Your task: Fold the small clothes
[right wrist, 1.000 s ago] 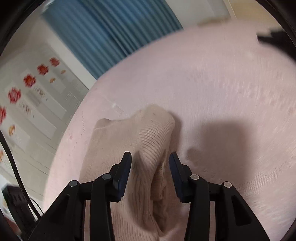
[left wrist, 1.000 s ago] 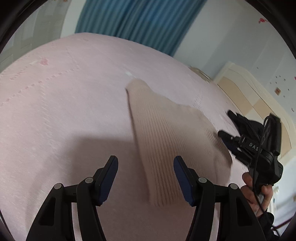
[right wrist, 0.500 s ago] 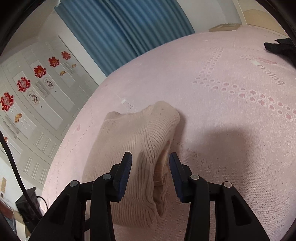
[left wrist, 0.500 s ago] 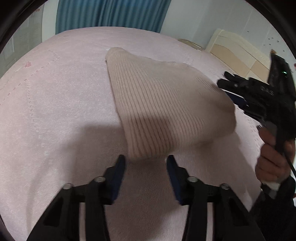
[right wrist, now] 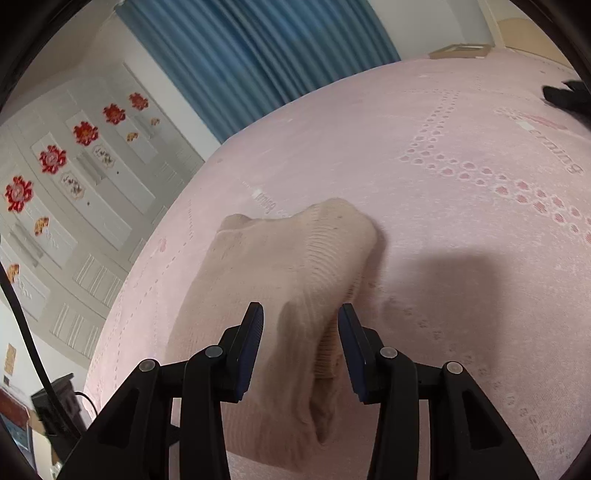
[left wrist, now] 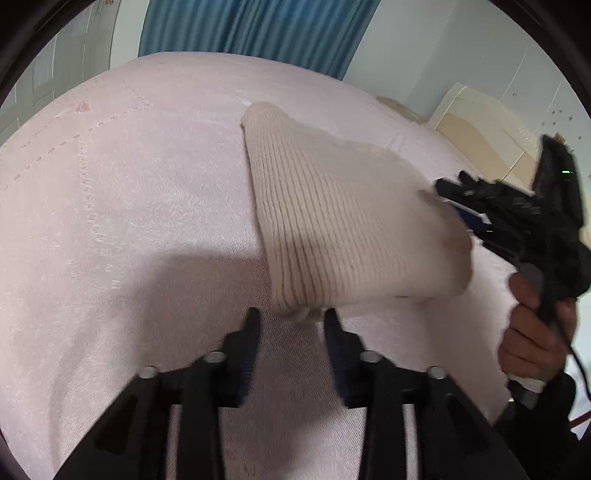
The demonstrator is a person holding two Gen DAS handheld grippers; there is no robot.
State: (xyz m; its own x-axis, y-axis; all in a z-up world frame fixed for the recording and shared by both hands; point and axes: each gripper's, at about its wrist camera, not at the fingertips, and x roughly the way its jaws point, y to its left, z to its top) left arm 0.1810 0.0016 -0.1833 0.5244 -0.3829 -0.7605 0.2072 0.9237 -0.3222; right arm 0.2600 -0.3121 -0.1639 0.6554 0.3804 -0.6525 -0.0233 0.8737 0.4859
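A beige ribbed knit garment (left wrist: 343, 206) lies on the pink bedspread (left wrist: 129, 221), its right side raised off the cover. My left gripper (left wrist: 291, 317) is open, and the garment's near corner sits just between its fingertips without being pinched. My right gripper (left wrist: 448, 199) meets the garment's right edge, with a person's hand (left wrist: 532, 332) on its handle. In the right wrist view the garment (right wrist: 280, 258) runs as a bunched fold between the jaws of the right gripper (right wrist: 301, 314), which is shut on it.
The pink bedspread (right wrist: 461, 240) fills both views. A blue curtain (left wrist: 258, 26) hangs behind the bed and a cream headboard (left wrist: 480, 125) stands at the right. White wardrobe doors with red flowers (right wrist: 74, 166) are at the left. A black item (right wrist: 565, 96) lies far right.
My left gripper's jaws have narrowed and it has moved up to the garment's near corner, which now sits between the fingertips. The right gripper keeps the same fold between its jaws.
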